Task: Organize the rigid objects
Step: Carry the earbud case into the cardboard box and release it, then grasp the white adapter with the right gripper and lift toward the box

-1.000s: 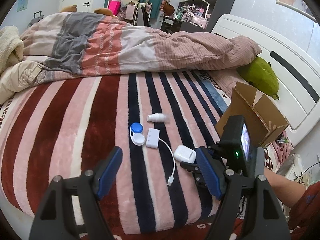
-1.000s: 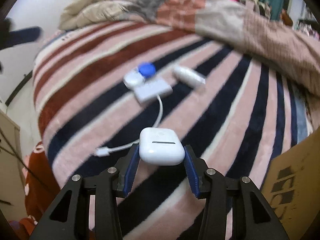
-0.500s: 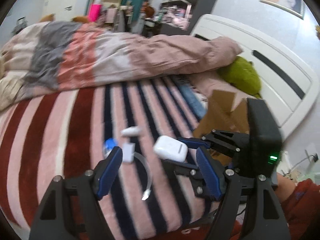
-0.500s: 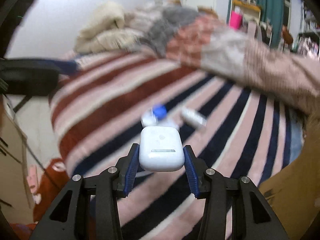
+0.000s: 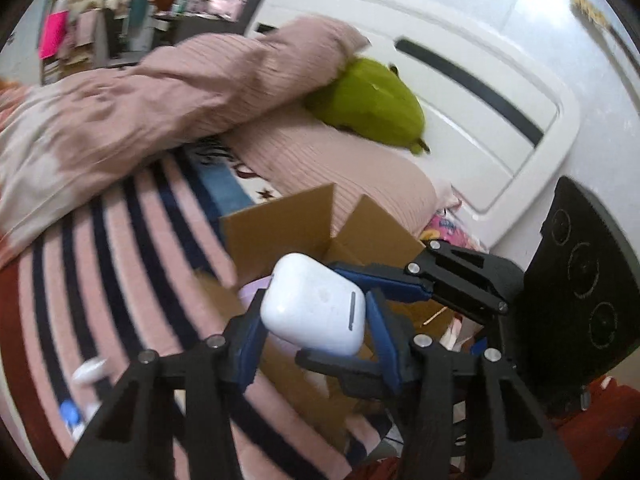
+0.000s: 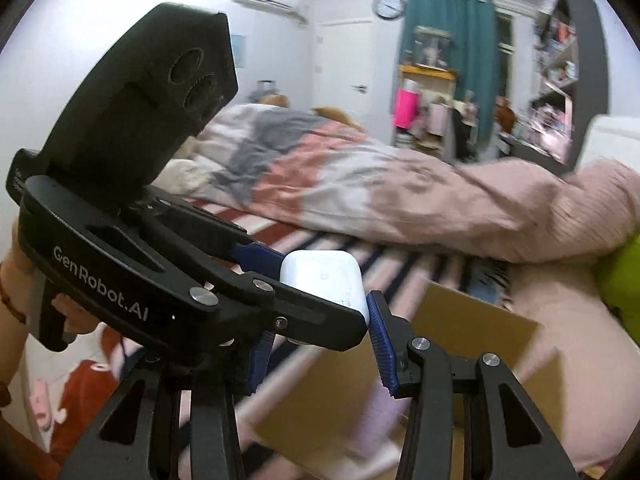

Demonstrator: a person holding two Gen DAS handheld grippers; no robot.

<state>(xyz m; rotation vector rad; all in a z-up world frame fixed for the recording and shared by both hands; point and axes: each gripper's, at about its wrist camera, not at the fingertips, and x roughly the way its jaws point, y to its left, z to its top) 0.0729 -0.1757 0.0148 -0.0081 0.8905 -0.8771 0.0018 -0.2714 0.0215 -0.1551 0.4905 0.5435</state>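
Earbud case (image 5: 314,304), white and smooth with rounded corners, is held in the air just above the open cardboard box (image 5: 280,228), at the box's near side, and touches neither the box nor the bedding. The left gripper (image 5: 316,320) has just been closing, and its blue pads (image 5: 250,336) now sit against the case's two sides, with the case between them. The right gripper (image 6: 316,328) comes in across it from the box's right. One of its blue fingers lies along the top edge of the case and the other under it, so it too is clamped on the case. In the right wrist view the left gripper's black finger crosses the lower front of the case and hides the right gripper's left pad. A person's hand (image 6: 68,308) grips the left gripper's handle. The box stands on a striped blanket (image 5: 132,280) with its flaps up. Left of the box, near the lower edge of the left wrist view, lie a small white bottle (image 5: 90,372) and a blue-lidded container (image 5: 70,414), both blurred. Beyond the box is a bunched pink duvet (image 5: 180,92), with a green plush toy (image 5: 376,104) behind the box, against the white headboard (image 5: 480,120).
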